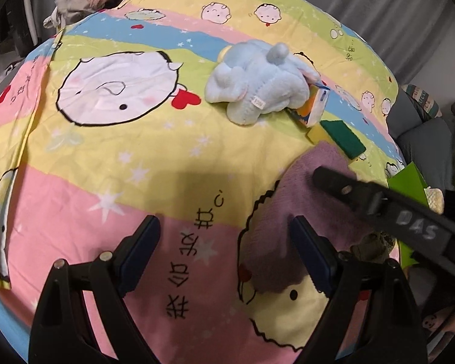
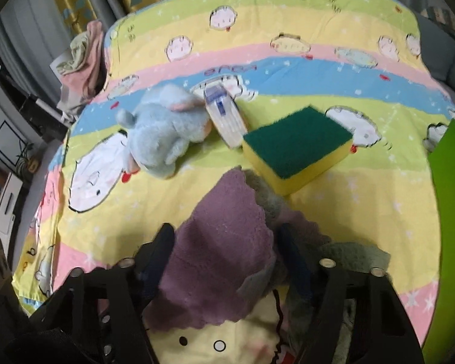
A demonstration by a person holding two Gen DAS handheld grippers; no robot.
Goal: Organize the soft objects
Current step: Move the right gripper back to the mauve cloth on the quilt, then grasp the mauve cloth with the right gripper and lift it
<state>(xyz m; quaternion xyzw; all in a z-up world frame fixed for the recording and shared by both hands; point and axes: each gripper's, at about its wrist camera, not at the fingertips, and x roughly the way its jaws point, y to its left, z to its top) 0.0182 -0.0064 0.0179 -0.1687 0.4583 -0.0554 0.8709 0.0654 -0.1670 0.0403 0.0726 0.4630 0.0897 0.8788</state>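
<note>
Purple cloth (image 2: pixel 221 261) lies between our right gripper (image 2: pixel 224 254) jaws, not clamped; left gripper (image 1: pixel 227 242), jaws apart, stands just beside it.

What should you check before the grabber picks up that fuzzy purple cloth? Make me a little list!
1. Purple cloth sits between the right gripper fingers: ok.
2. Right gripper pads pressing firmly on the cloth: cannot tell; the picture is blurred there.
3. Only the purple cloth caught: not ok; a grey-green cloth lies tangled beside it at one finger.
4. Left gripper open and holding nothing: ok.
5. Sponge lying clear of the fingers: ok.
6. Blue plush toy out of the way, farther up the sheet: ok.
</note>
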